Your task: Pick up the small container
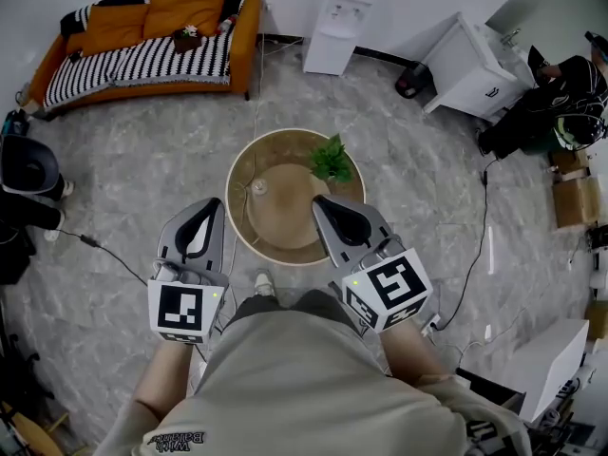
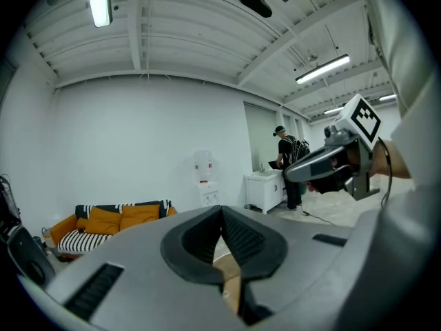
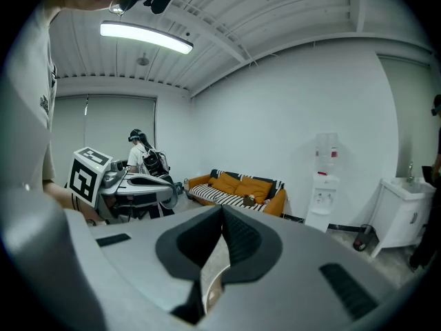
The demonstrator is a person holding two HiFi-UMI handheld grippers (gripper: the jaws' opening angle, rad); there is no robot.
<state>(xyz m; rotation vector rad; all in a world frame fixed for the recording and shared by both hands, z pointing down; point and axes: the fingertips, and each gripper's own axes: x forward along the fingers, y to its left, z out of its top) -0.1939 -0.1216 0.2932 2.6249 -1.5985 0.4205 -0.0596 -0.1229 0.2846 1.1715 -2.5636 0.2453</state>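
Left gripper (image 1: 211, 205): jaws pressed flat together with nothing between them. It sits lower left of centre in the head view, its tip at the table's left rim.
Right gripper (image 1: 318, 201): jaws also closed on each other and empty. It sits just right of centre, its tip over the table's lighter middle.
Small container (image 1: 258, 187): small and pale, standing on the left part of the table top at mid-frame. It lies between the two gripper tips and neither touches it.
Round table (image 1: 249, 160): wooden, at the centre of the frame, with a raised rim and a lighter disc in the middle.
Plant (image 1: 332, 159): green leaves on the table's upper right part, just above the right gripper's tip.
Floor (image 1: 142, 169): grey marbled tiles, with cables running along the right side.
Sofa (image 1: 142, 36): orange with a striped cover, in the upper left corner.
Water dispenser (image 1: 340, 8): white, top centre against the wall.
Cabinet (image 1: 465, 65): white, in the upper right.
Person (image 1: 560, 93): in dark clothing, at the far upper right edge.
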